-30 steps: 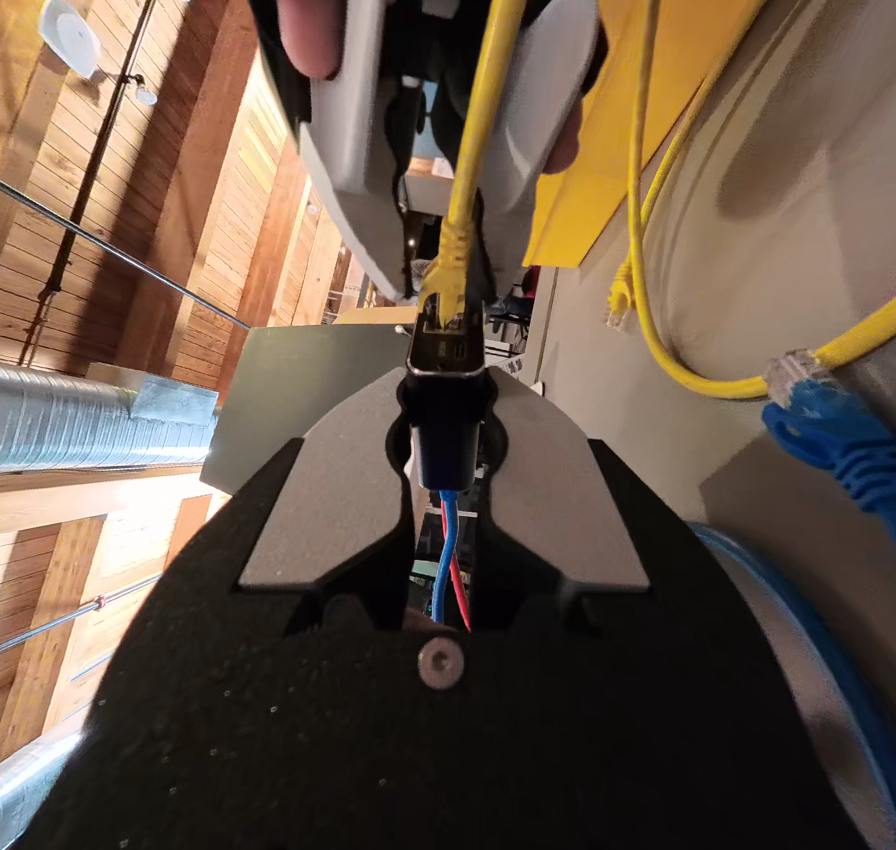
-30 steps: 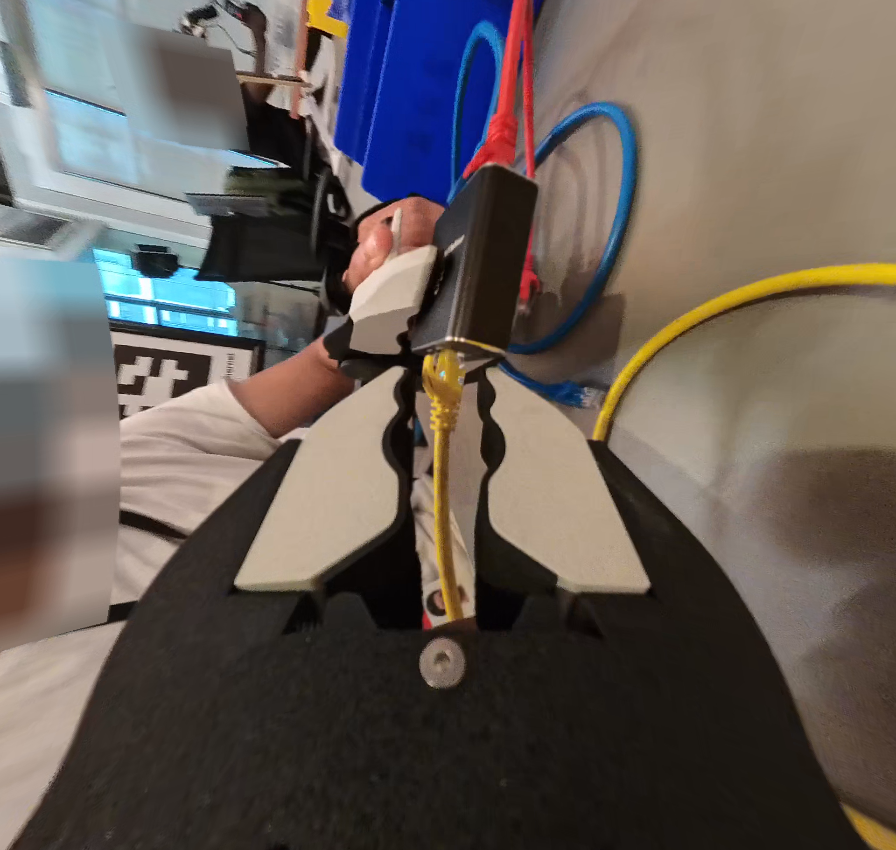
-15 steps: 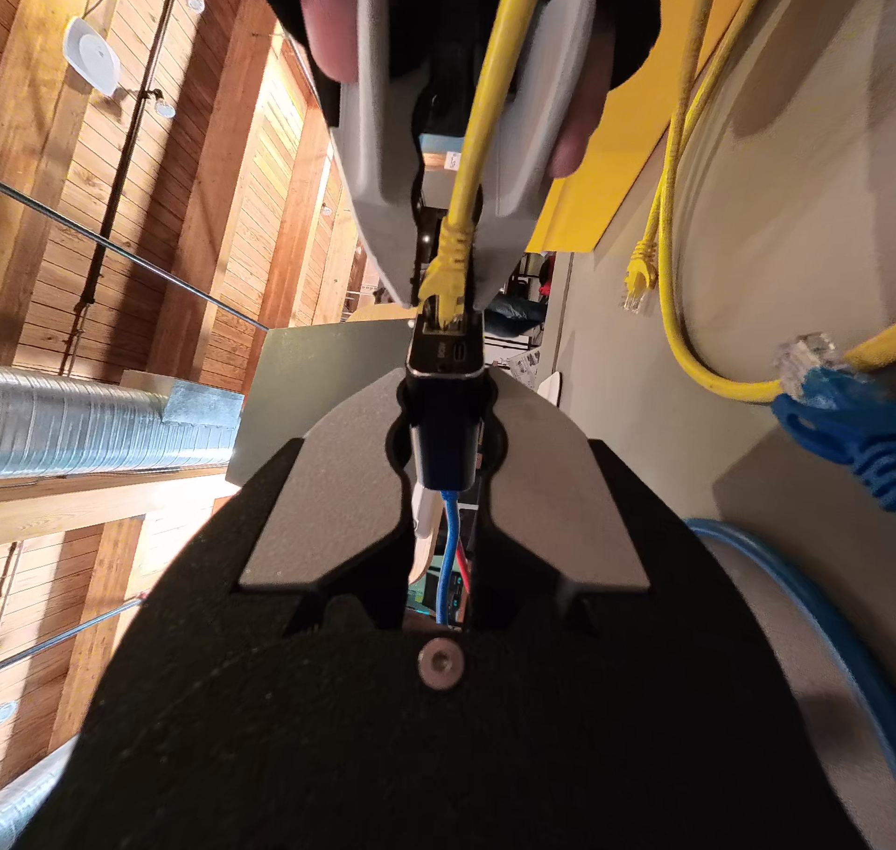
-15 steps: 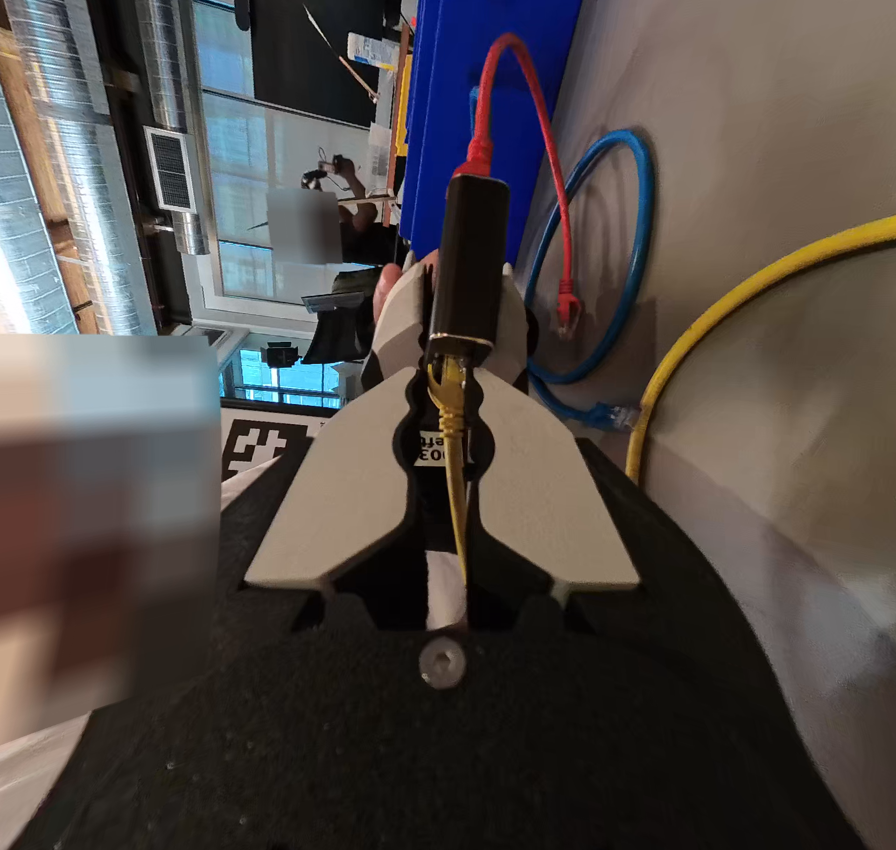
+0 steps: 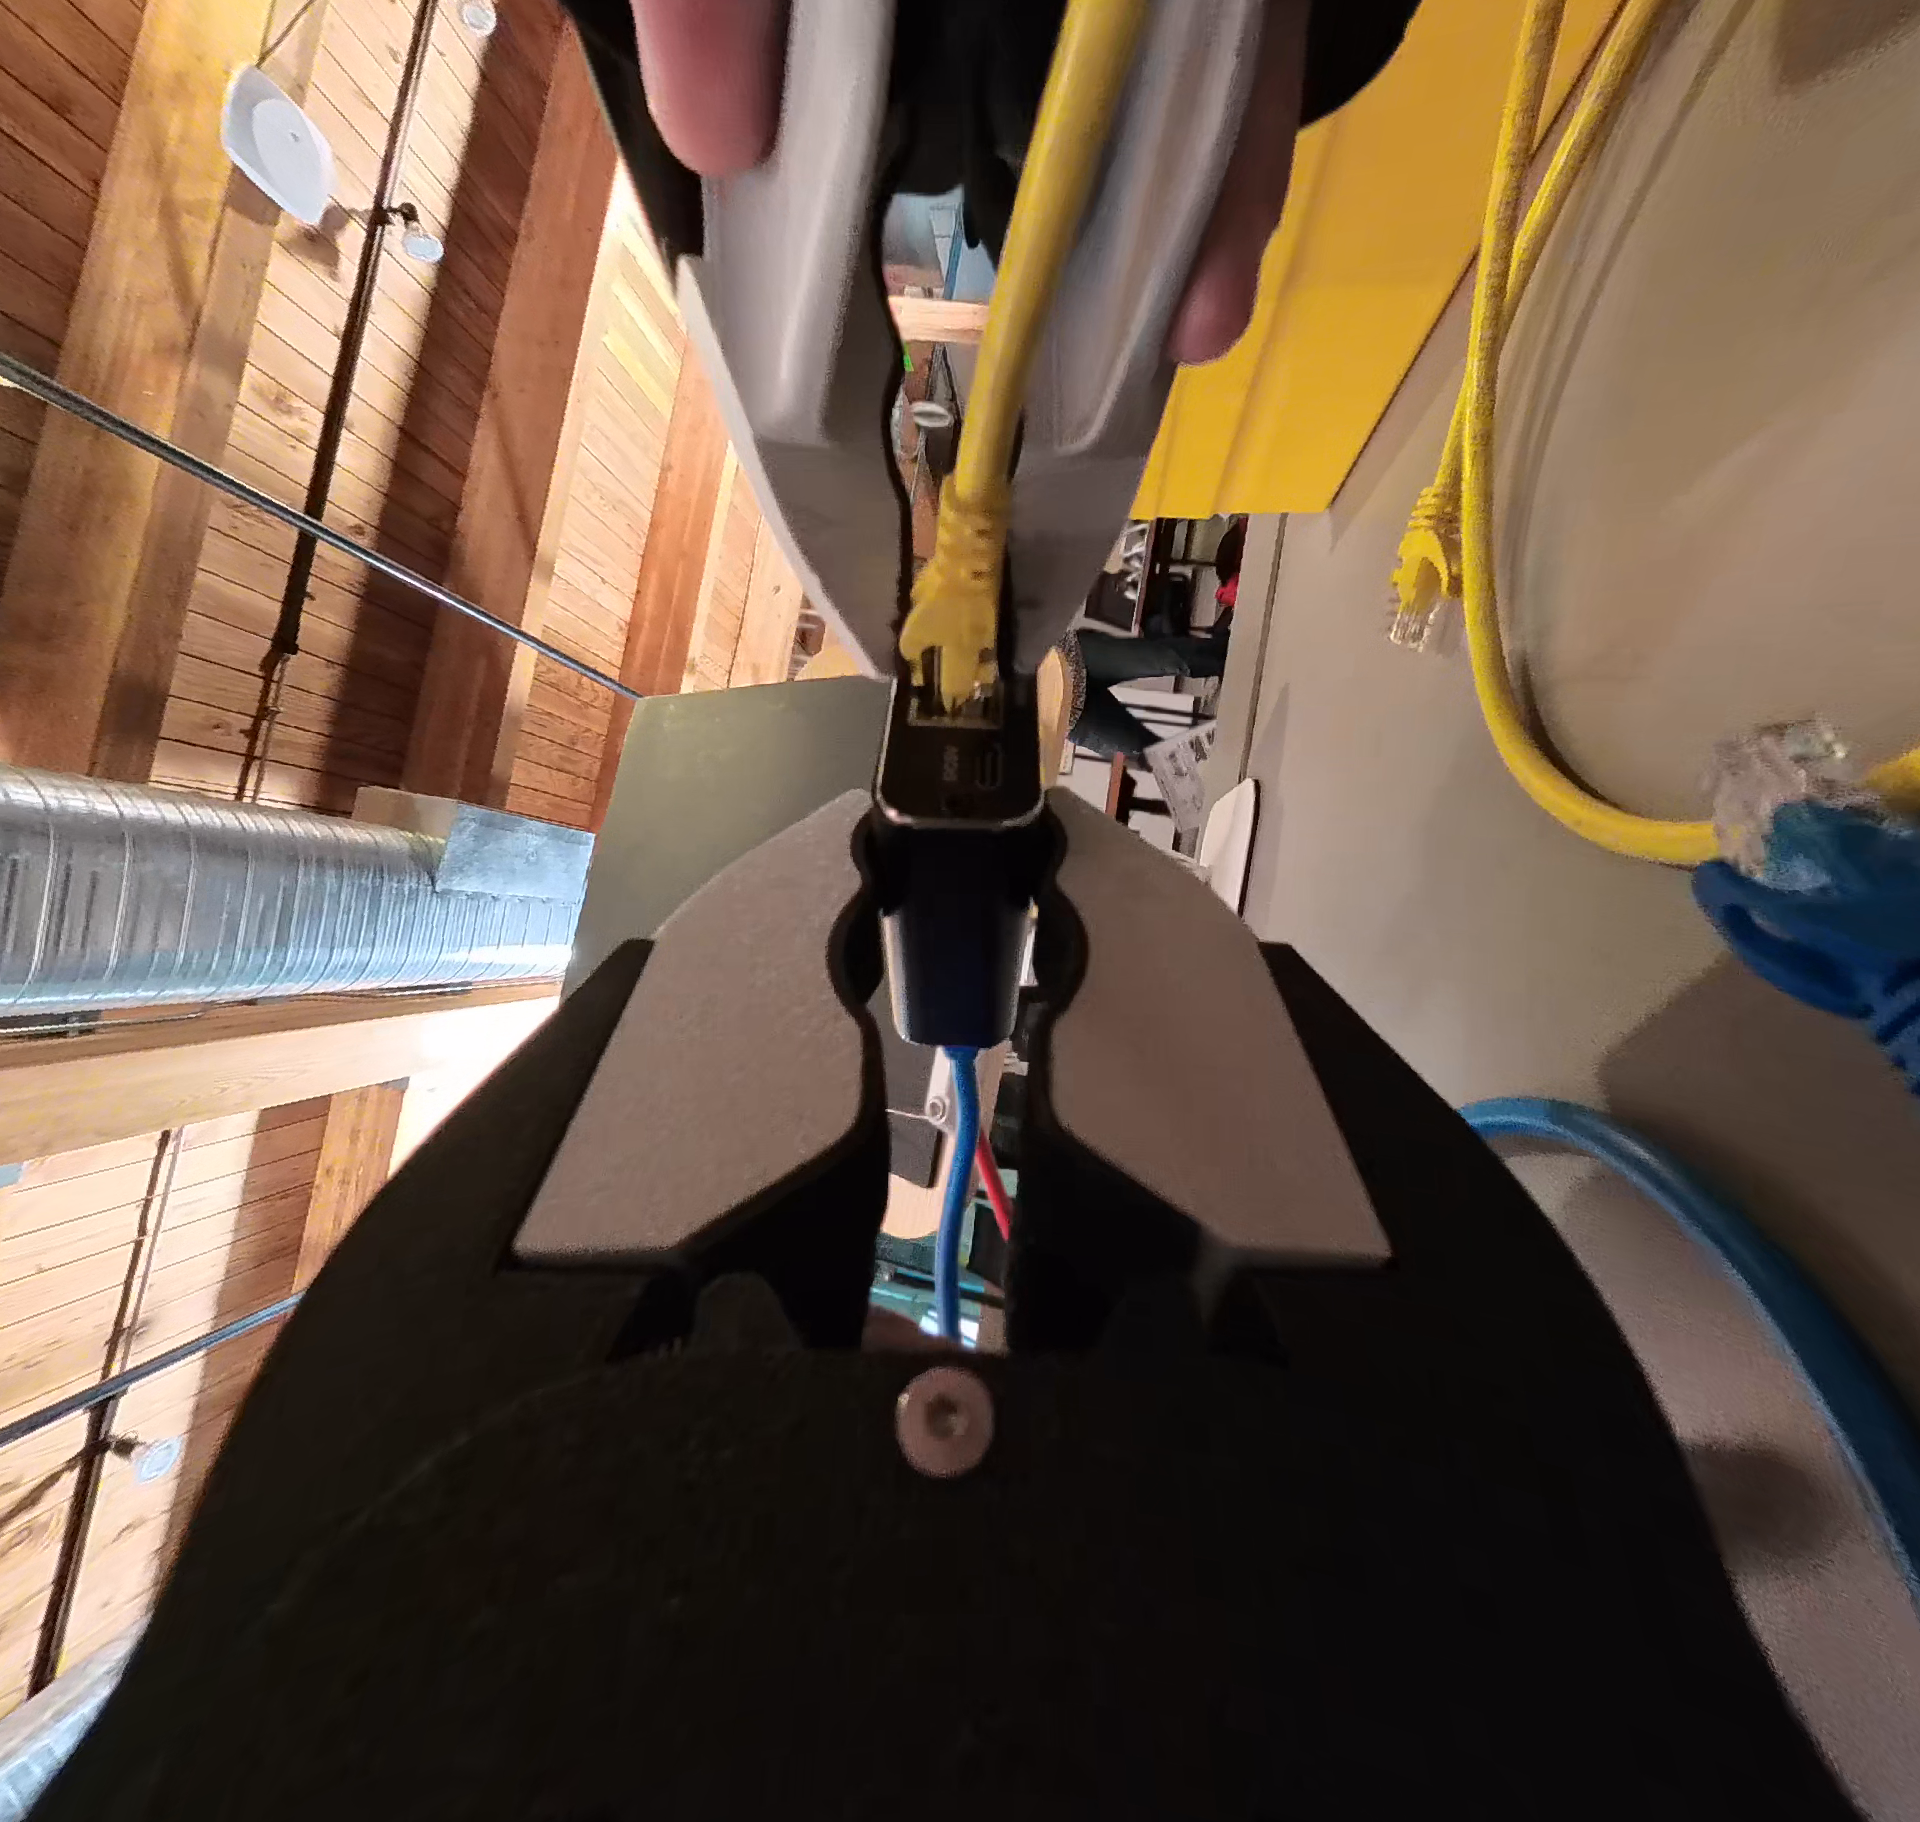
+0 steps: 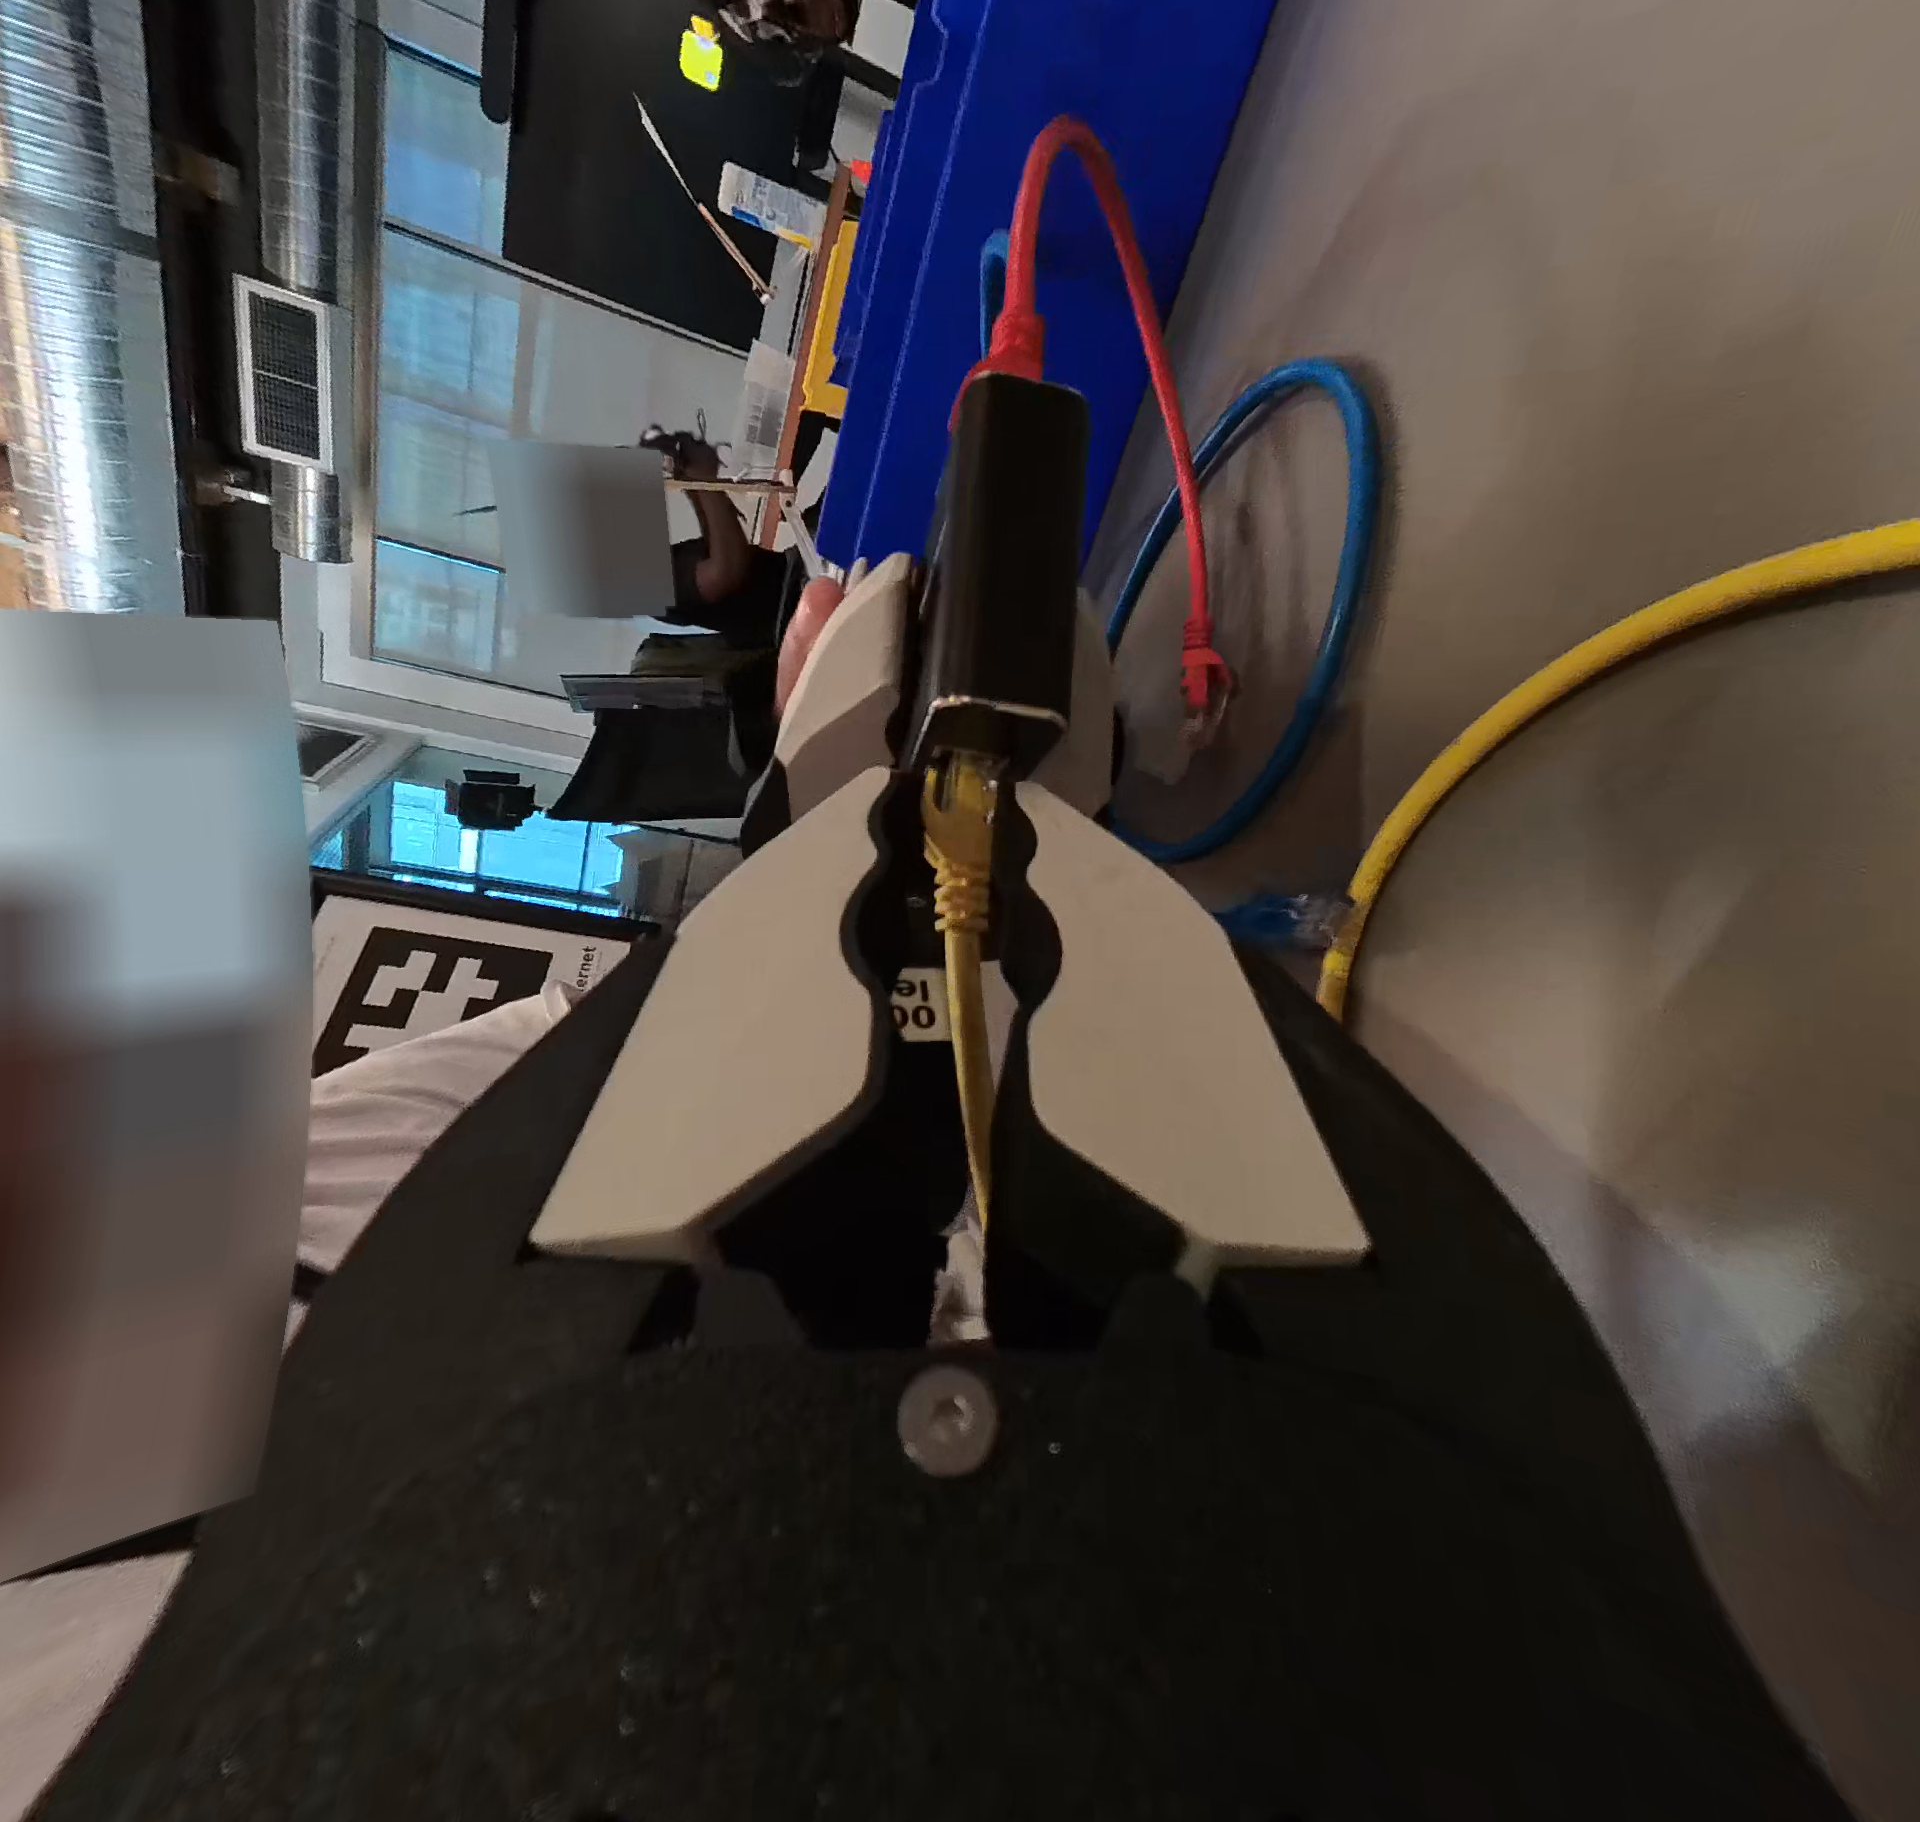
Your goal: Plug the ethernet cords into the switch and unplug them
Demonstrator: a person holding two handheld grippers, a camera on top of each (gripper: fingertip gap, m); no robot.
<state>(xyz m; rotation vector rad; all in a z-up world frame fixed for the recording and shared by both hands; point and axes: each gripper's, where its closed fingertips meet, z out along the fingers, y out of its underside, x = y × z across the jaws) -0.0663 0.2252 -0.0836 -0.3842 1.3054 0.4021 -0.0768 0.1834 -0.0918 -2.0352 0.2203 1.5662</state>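
Left gripper (image 5: 956,837) clamped on the black switch (image 5: 954,899), at frame centre in the left wrist view, body pinched between the grey pads (image 5: 727,1034). Blue cord (image 5: 951,1180) and red cord (image 5: 987,1185) trailing from the switch's near end, down through the gap between the pads. Right gripper (image 6: 961,816) clenched on the yellow ethernet cord (image 6: 966,1024) just behind its plug (image 6: 956,806), plug seated in the port on the switch's (image 6: 1003,567) near face, centre of the right wrist view. Same gripper (image 5: 951,629) entering from the top of the left wrist view, a fingertip (image 5: 707,27) on its grey shell. Farther out on the grey table (image 6: 1610,318): loose red plug (image 6: 1205,681) right of centre, blue loop (image 6: 1340,567) around it, blue bin (image 6: 1039,214) at upper centre. At the right edge of the left wrist view, a free yellow plug (image 5: 1418,577) and a blue plug (image 5: 1829,889).
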